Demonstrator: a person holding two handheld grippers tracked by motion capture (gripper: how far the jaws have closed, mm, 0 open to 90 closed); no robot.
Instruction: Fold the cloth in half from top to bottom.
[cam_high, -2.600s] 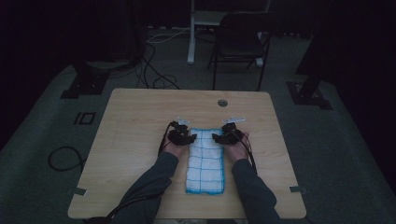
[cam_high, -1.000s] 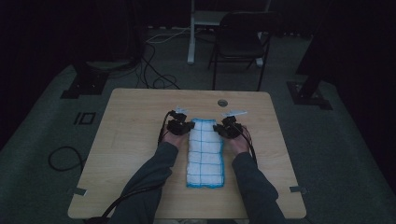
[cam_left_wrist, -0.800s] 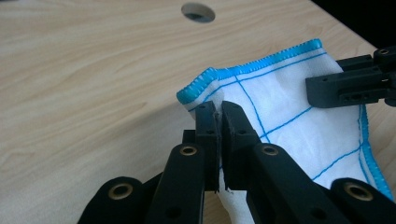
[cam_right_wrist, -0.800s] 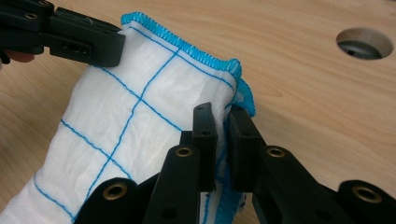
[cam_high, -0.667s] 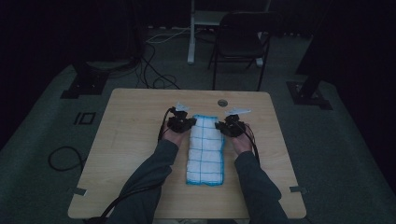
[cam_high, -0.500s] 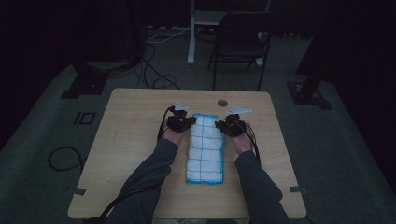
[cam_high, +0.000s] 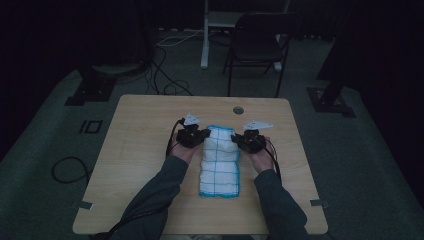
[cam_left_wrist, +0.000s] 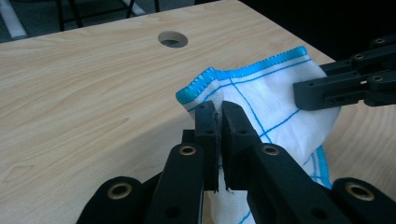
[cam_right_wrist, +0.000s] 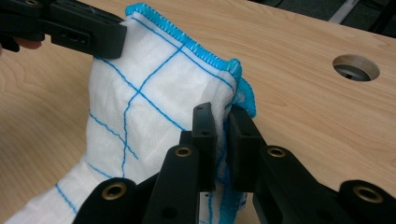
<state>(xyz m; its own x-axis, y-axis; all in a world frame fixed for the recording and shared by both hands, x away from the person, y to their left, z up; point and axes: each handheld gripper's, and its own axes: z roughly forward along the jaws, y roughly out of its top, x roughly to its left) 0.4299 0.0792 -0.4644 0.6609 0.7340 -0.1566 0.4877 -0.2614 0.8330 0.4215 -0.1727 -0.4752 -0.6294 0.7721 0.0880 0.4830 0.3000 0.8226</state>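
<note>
A white cloth (cam_high: 219, 160) with blue grid lines and a blue hem lies lengthwise in the middle of the wooden table (cam_high: 140, 150). Its far end is lifted off the table, held at both far corners. My left gripper (cam_high: 204, 135) is shut on the far left corner of the cloth (cam_left_wrist: 261, 98); its jaws (cam_left_wrist: 217, 119) pinch the fabric just below the hem. My right gripper (cam_high: 237, 140) is shut on the far right corner, the cloth (cam_right_wrist: 154, 98) bunched between its jaws (cam_right_wrist: 223, 123). The near end rests flat on the table.
A round cable hole (cam_high: 238, 110) sits near the table's far edge, beyond the cloth. A dark chair (cam_high: 260, 47) and cables (cam_high: 165, 75) stand on the floor behind the table. Bare wood lies on both sides of the cloth.
Both grippers have moved away from me toward the far edge, drawing the cloth's far end along with them and lifting it off the table.
</note>
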